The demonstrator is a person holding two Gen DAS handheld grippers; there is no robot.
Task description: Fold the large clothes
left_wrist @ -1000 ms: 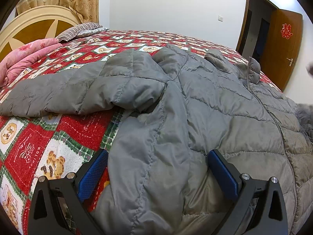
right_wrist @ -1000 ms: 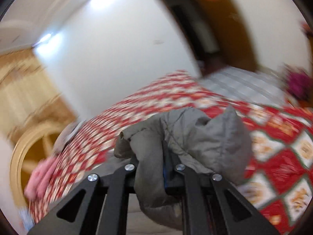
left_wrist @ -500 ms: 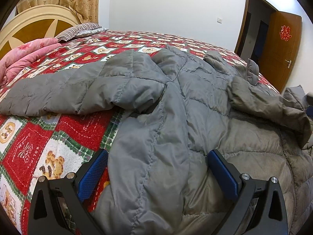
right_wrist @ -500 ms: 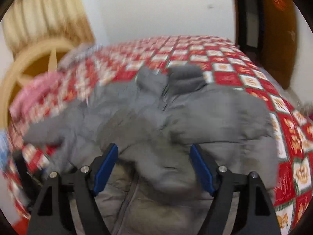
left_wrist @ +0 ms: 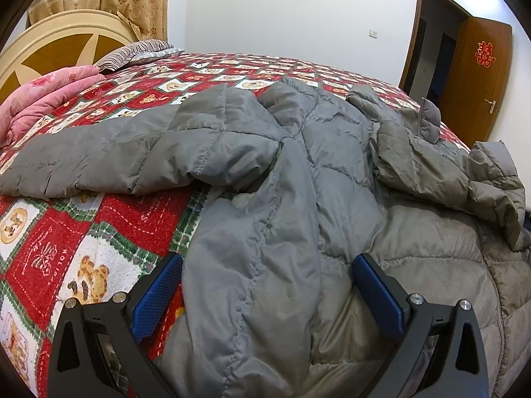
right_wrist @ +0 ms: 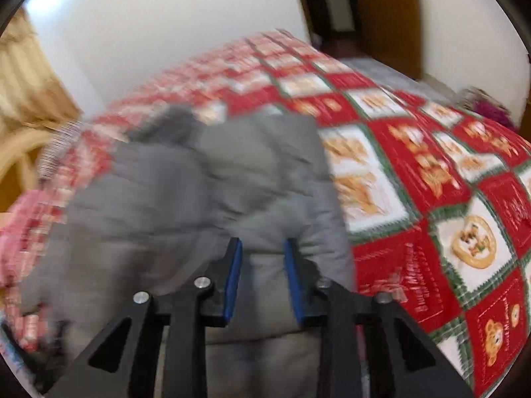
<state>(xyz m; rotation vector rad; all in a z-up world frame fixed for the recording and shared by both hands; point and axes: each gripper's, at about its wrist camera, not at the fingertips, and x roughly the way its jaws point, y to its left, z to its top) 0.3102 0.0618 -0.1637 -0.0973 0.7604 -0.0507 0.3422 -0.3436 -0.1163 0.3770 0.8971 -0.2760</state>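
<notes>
The right hand-held gripper (right_wrist: 262, 282) stands narrow, its jaws having just been closing, with a puff of the grey quilted down jacket (right_wrist: 205, 199) between the blue pads (right_wrist: 234, 282); the view is blurred, so whether the pads truly press on the cloth I cannot tell. The left hand-held gripper (left_wrist: 265, 295) is wide open, straddling the near hem of the same jacket (left_wrist: 298, 199) without pinching it. The jacket lies spread on the bed's red, white and green bear-patterned blanket (left_wrist: 66, 248), its left sleeve (left_wrist: 99, 159) stretched out to the left, its right sleeve (left_wrist: 448, 172) lying folded over the body. To fold well, I judge the right grip should catch both layers of the hem, not only the puffy shell, and the left should close on the hem too, so both corners lift evenly toward the far collar (left_wrist: 428, 119).
</notes>
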